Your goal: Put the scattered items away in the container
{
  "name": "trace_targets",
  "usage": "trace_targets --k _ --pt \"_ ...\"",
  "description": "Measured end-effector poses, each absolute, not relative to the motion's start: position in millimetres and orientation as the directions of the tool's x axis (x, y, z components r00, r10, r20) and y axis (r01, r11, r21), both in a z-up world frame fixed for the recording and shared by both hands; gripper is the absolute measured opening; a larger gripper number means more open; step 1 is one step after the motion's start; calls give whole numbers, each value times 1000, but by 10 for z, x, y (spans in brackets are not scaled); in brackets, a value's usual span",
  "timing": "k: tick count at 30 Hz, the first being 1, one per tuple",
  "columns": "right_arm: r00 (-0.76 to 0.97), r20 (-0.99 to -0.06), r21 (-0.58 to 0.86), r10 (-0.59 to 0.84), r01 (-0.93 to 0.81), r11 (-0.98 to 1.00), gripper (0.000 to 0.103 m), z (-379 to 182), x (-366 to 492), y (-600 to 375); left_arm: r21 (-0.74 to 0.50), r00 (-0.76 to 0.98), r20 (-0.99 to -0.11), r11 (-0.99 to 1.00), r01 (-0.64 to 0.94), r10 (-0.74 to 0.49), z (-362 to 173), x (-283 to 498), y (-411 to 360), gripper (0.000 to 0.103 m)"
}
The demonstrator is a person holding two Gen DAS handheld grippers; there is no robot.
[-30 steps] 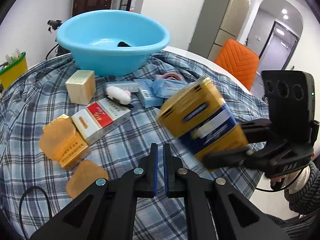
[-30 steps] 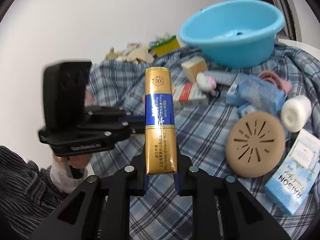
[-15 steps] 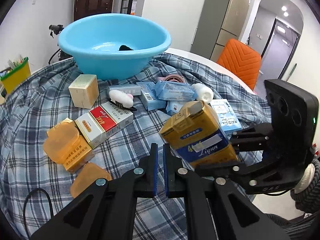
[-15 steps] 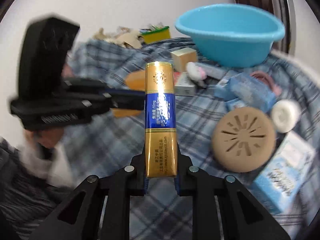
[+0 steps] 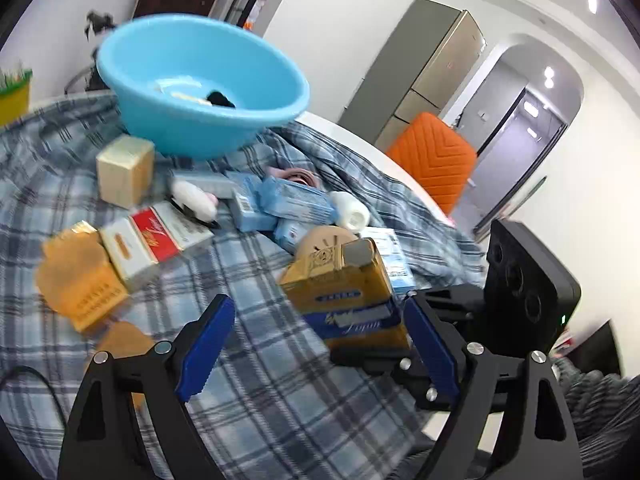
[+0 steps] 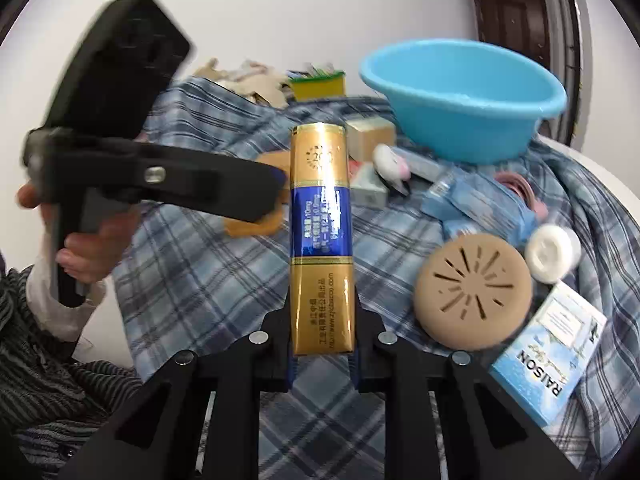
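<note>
Right tongs [image 6: 322, 354] clamp gold-blue pack [image 6: 322, 236] by its lower end; left tongs [image 5: 316, 344] opening wide, empty, pack between them untouched. You risk knocking it loose before blue basin [image 6: 460, 96] ahead.

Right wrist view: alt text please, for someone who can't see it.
The right claw grips an upright gold-and-blue cardboard cigarette pack above a blue plaid cloth strewn with small boxes. A light blue plastic basin sits behind; the left claw reaches in beside the pack.
</note>
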State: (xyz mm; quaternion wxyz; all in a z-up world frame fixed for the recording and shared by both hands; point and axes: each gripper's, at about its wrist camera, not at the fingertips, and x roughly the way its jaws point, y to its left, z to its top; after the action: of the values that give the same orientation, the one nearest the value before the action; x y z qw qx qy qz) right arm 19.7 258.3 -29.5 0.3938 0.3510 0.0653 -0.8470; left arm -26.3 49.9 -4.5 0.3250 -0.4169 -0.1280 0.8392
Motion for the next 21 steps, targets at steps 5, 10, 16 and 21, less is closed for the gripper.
trace_targets --k 5,10,16,21 --pt "-430 -602 205 -673 731 -651 18 -249 244 2544 -589 -391 -588 -706 -394 708 -119 -376 529 88" --pt "-428 -605 220 -671 720 -658 18 -310 247 2555 -621 -403 -556 -685 -381 727 -85 -428 507 84" --pt "-433 -609 217 -665 715 -665 18 -341 258 2560 -636 -382 -566 -682 -360 730 -122 -486 522 57" --pt "-451 -616 203 -646 702 -683 20 -350 231 2586 -637 -378 -571 -684 -355 729 -131 -490 542 55"
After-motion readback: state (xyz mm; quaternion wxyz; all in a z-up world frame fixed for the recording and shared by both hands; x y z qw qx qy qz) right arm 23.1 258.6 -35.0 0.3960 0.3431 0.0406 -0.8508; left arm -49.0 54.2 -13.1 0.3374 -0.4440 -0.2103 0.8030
